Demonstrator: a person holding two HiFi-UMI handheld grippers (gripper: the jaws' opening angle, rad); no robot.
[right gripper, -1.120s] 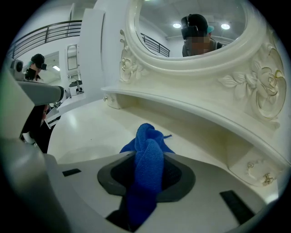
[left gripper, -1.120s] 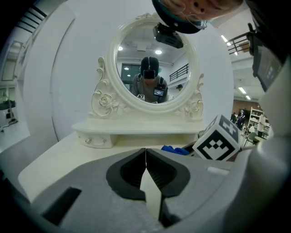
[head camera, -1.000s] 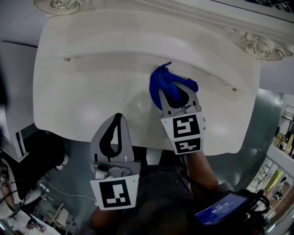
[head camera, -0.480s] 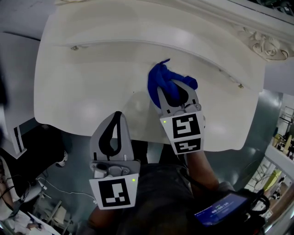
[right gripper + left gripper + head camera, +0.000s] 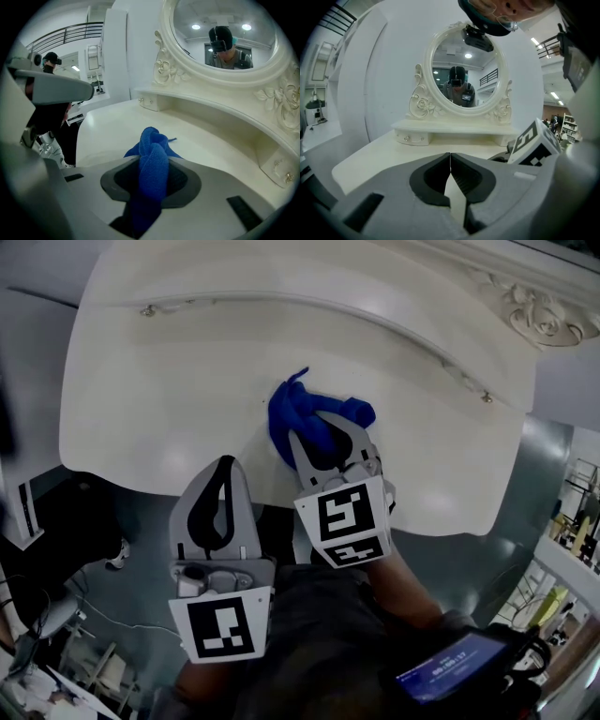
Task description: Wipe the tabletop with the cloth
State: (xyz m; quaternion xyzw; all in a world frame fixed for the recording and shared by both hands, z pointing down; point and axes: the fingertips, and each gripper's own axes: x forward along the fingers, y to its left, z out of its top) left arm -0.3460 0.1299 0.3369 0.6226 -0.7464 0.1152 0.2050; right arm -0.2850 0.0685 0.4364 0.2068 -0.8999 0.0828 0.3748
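Starting at the right gripper (image 5: pixel 153 158): its jaws are clamped on the blue cloth (image 5: pixel 152 180). The cloth is twisted into a thick rope between the pads and bunches out past the tips. From the head view, that bunch sits on the white tabletop (image 5: pixel 159 381), roughly mid-width and nearer the front edge than the back. We reckon it's touching the surface, but how hard it presses we can't tell.

The left gripper (image 5: pixel 450 157) has its jaws together with nothing in them, only a hairline seam between the tips. It hangs at the front edge of the top, just beside the right one, and looks idle to us.

Further out, it's a dressing table. There's an oval mirror (image 5: pixel 464 70) in a carved frame at the back, standing on a low raised shelf (image 5: pixel 454 127) that has a small drawer knob (image 5: pixel 408 138).

So we'd call this mid-wipe: the cloth is gripped and down on the top, and the pass is under way rather than finished. Nothing visible tells us which parts are already done.

For the next stroke, we'd say:
- hold the clamp firm so the twisted cloth doesn't slip out
- keep the bunch pressed flat against the surface
- sweep sideways across the open stretch towards the left end
- take the strip along the shelf afterwards, minding that knob
- keep the left gripper out of the path, since the two are close
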